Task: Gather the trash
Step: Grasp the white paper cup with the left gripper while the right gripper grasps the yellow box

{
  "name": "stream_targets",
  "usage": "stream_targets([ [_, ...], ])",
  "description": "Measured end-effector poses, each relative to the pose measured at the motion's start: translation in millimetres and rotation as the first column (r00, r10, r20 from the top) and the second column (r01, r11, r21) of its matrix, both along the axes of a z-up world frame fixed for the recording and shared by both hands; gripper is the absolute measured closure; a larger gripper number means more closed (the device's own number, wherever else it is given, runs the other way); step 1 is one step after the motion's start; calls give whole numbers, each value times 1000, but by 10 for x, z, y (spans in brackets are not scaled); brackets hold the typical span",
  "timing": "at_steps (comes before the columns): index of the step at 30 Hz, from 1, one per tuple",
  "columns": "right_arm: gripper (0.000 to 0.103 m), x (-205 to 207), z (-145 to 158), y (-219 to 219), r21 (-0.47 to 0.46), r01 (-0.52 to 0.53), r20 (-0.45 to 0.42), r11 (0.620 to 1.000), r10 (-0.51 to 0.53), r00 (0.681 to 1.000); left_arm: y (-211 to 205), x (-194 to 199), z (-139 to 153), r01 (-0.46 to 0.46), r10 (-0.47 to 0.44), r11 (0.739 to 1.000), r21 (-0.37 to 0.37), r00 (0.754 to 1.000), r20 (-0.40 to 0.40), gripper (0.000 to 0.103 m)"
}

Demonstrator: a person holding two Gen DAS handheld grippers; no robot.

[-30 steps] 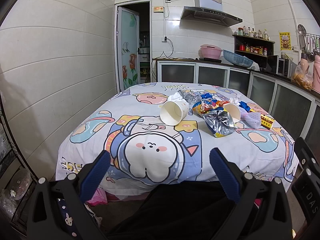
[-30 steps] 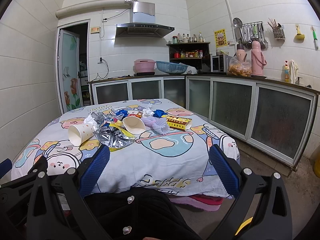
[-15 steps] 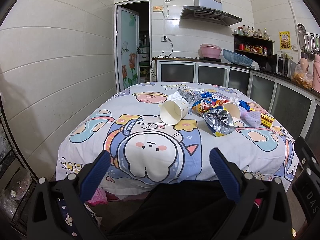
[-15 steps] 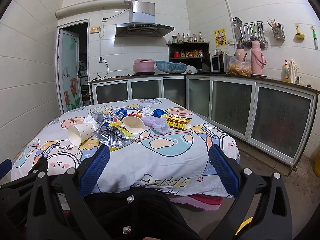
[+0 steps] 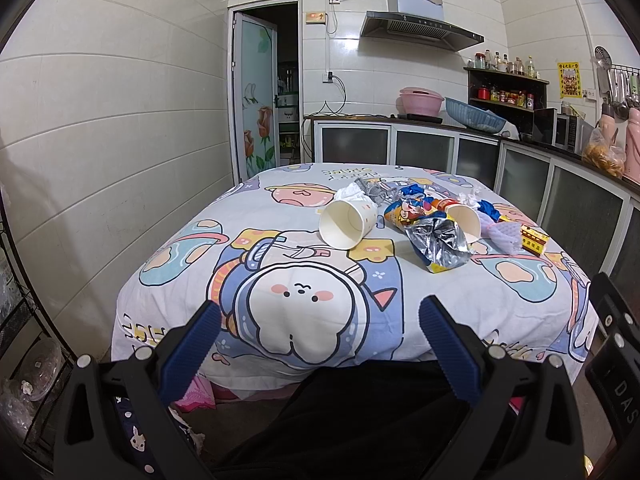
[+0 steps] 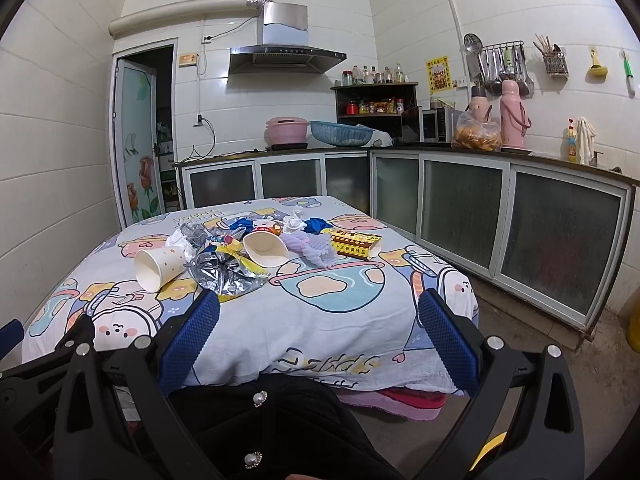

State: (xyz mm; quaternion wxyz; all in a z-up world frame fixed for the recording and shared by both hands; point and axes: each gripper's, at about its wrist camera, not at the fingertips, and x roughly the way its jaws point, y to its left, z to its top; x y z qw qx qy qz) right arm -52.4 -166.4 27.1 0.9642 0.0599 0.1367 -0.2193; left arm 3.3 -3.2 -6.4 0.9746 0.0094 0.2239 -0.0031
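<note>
Trash lies in a heap on the cartoon-print tablecloth (image 5: 304,300). A white paper cup (image 5: 347,224) lies on its side, also in the right wrist view (image 6: 158,266). Beside it are a crumpled silver foil bag (image 5: 438,246) (image 6: 224,276), a second paper cup (image 5: 464,220) (image 6: 265,249), colourful wrappers (image 5: 408,210), a purple foam net (image 6: 314,248) and a yellow box (image 6: 354,242). My left gripper (image 5: 320,320) is open and empty, short of the table's near edge. My right gripper (image 6: 319,312) is open and empty, over the near edge.
A white tiled wall (image 5: 100,140) runs along the table's left. Kitchen cabinets (image 6: 500,216) with a counter line the back and right. A wire rack (image 5: 24,360) stands at the lower left. A door (image 5: 256,104) stands open at the back.
Both grippers have drifted slightly; the trash and the open jaws are unchanged.
</note>
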Motion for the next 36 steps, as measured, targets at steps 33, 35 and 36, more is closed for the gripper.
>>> stream_targets([
  [33,8,1485,-166,-1557,281,-244,-196,928,304,932,170,2202,-286,244,-231,969,28,943,-241,8],
  [35,8,1615,-183,-1754,335,-250,-180,909,322,930,257,2347,-306,230,-224,973,-12,934,-280,8],
  [36,8,1693,-198,-1865,350,-247,-173,904,321,931,290,2453,-321,216,-215,976,-28,931,-294,8],
])
